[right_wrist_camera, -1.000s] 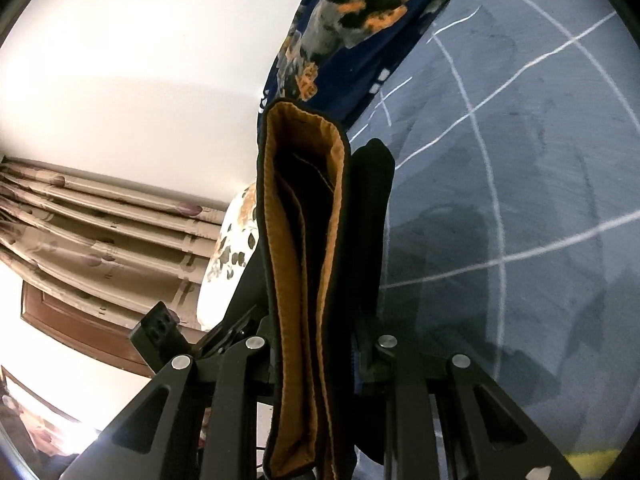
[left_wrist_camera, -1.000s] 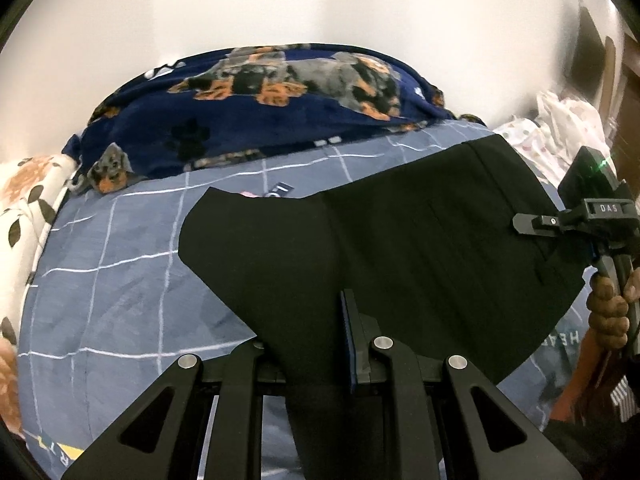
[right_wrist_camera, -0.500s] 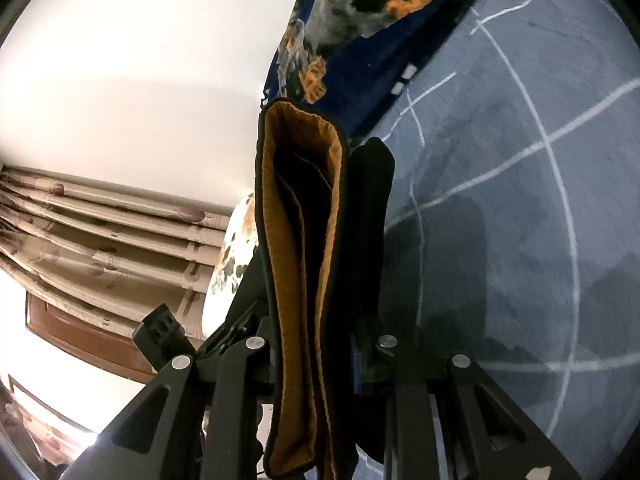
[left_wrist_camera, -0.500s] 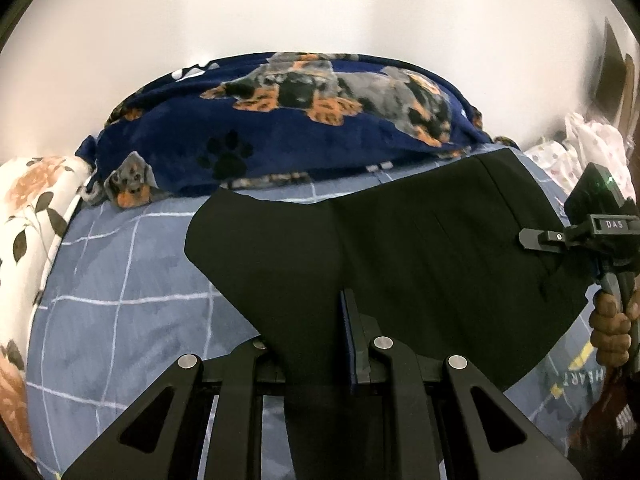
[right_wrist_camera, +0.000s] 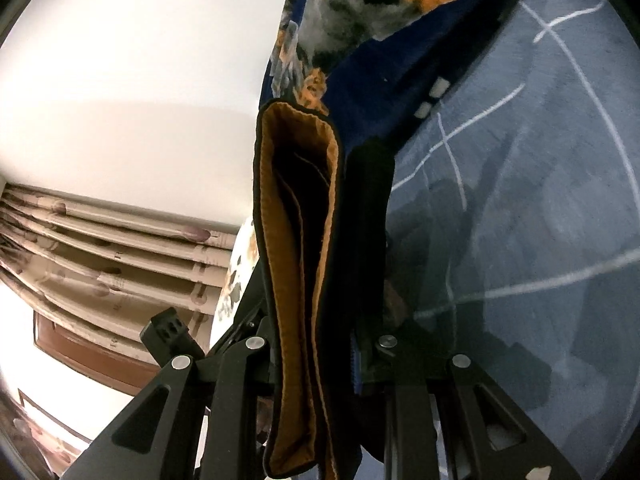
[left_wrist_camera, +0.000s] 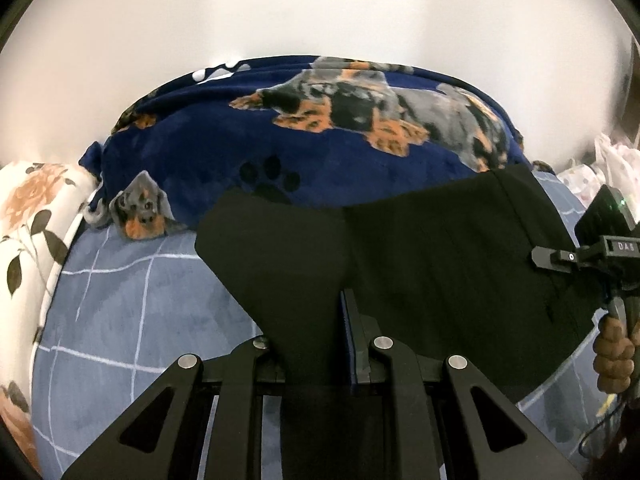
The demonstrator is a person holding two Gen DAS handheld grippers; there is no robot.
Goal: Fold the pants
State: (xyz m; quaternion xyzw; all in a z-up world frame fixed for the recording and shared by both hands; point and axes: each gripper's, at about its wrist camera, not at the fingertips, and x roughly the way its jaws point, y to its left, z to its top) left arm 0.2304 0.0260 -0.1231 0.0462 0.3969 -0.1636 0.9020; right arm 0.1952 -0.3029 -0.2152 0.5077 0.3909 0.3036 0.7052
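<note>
Both claws are clamped on the black pants. On my left claw (left_wrist_camera: 316, 320) I see the jaws closed on a narrow gathered strip of the cloth, and from there the pants (left_wrist_camera: 420, 252) fan out wide and flat ahead of me, stretched above the bed (left_wrist_camera: 120, 300). Off to the right edge of that view I can see my right claw (left_wrist_camera: 560, 256) biting the far side of the same garment, with the hand (left_wrist_camera: 614, 356) wrapped round its handle below. Through the right camera, the right claw (right_wrist_camera: 340, 240) pinches a thick folded edge, probably the waistband, whose orange-brown lining (right_wrist_camera: 280, 280) faces the lens and stands upright between the jaws. Beyond the pants lies a navy blanket (left_wrist_camera: 320, 140) printed with dogs and paw marks, bunched against the plain wall; the far edge of the pants overlaps its lower part. A floral pillow (left_wrist_camera: 32, 216) sits at the left of the blue checked sheet.
</note>
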